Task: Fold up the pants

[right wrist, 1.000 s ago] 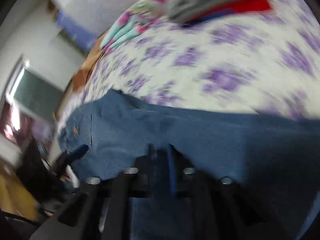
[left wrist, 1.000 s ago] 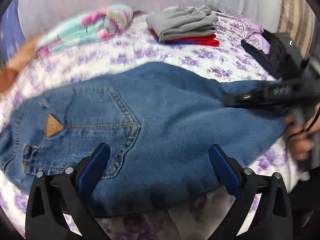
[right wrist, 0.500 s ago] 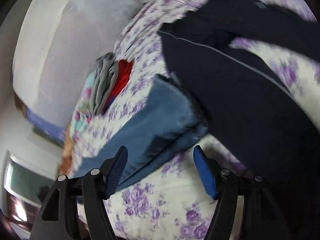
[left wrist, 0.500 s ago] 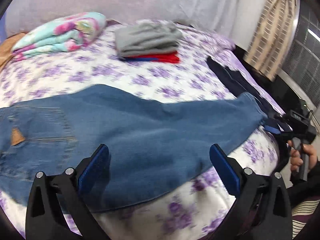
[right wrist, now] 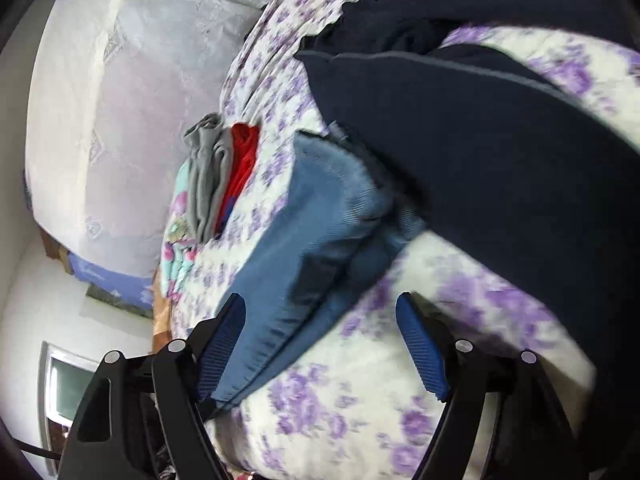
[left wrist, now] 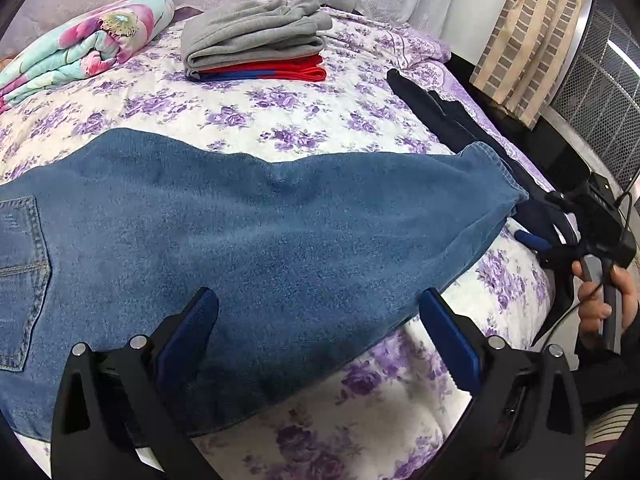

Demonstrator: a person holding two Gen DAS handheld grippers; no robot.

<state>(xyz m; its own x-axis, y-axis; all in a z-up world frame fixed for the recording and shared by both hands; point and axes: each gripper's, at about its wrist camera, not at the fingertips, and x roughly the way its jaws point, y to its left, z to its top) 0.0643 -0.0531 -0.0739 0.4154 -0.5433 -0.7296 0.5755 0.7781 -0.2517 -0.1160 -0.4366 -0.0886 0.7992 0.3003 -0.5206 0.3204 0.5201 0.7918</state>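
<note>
Blue denim fills the middle of the left wrist view: the jeans [left wrist: 248, 232] lie flat across the bed [left wrist: 304, 120], laid leg over leg, with a back pocket at nine o'clock and the leg hems reaching toward three o'clock, where they overlap a dark navy garment [left wrist: 452, 120] stretched along the bed's edge. The left gripper [left wrist: 318, 336] hovers over the near edge of the denim, its jaws spread wide and pinching nothing. At three to four o'clock in that view, a hand [left wrist: 604, 300] holds the right gripper [left wrist: 538, 242] just beyond the hems. In the right wrist view, the right gripper [right wrist: 320, 344] has its jaws opening; the doubled hem of the jeans [right wrist: 320, 216] runs up between them, but neither pad presses on it. At twelve o'clock on the bed sits a stack of folded clothes: a grey fleece piece [left wrist: 252, 36] on top of a red and blue one [left wrist: 264, 72]. A rolled floral blanket [left wrist: 80, 48] lies at ten o'clock. No containers appear in either view.
</note>
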